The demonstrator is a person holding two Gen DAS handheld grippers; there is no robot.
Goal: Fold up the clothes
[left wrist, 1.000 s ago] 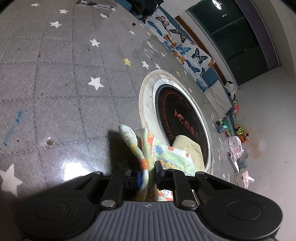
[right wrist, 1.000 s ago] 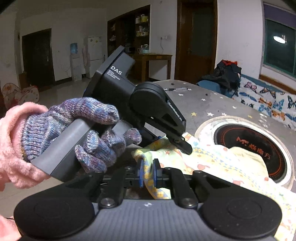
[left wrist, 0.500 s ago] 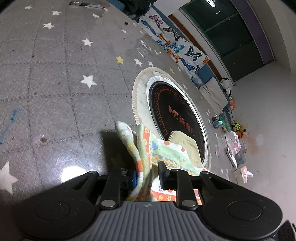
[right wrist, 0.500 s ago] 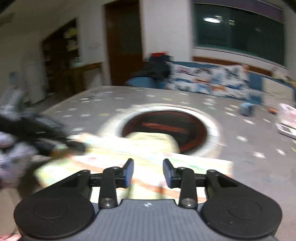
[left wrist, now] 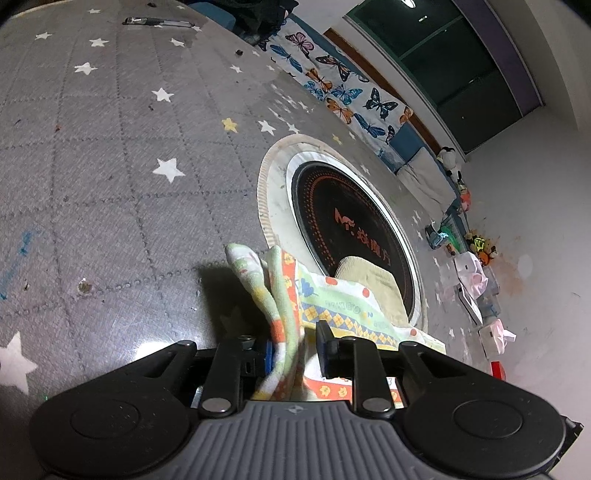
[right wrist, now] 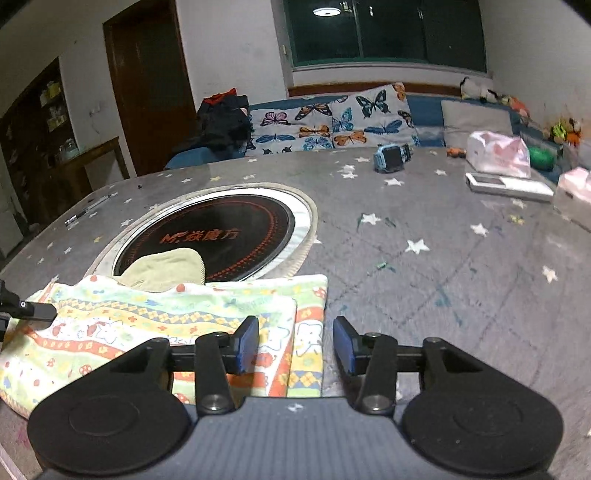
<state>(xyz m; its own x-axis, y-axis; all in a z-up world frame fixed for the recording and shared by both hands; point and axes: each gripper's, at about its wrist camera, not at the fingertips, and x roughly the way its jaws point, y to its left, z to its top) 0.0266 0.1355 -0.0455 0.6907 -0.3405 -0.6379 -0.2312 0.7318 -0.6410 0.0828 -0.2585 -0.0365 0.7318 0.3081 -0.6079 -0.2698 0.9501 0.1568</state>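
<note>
A folded child's garment (right wrist: pixel 147 325) with a yellow, green and orange print lies on the grey star-patterned table (right wrist: pixel 443 277). Its plain yellow-green ribbed end (right wrist: pixel 166 266) rests on the black round hob (right wrist: pixel 229 229). My right gripper (right wrist: pixel 295 345) is open just above the garment's right edge, touching nothing. In the left wrist view, a raised bunch of the garment (left wrist: pixel 280 295) stands between the fingers of my left gripper (left wrist: pixel 295 354), which is open; the cloth leans on the left pad. A left fingertip (right wrist: pixel 33 312) shows at the right wrist view's left edge.
The hob (left wrist: pixel 332 206) is sunk into the table inside a white ring. A pen (left wrist: pixel 159 22) lies at the table's far edge. A blue toy watch (right wrist: pixel 391 157), pink tissue packs (right wrist: pixel 498 153) and a flat white box (right wrist: pixel 509 184) sit far right. A butterfly-print sofa (right wrist: pixel 332 122) stands behind.
My left gripper has opened from its grip on the bunched cloth. My right gripper let go of the cloth, opened wide and swung right to the garment's other edge; the gloved hand left its view.
</note>
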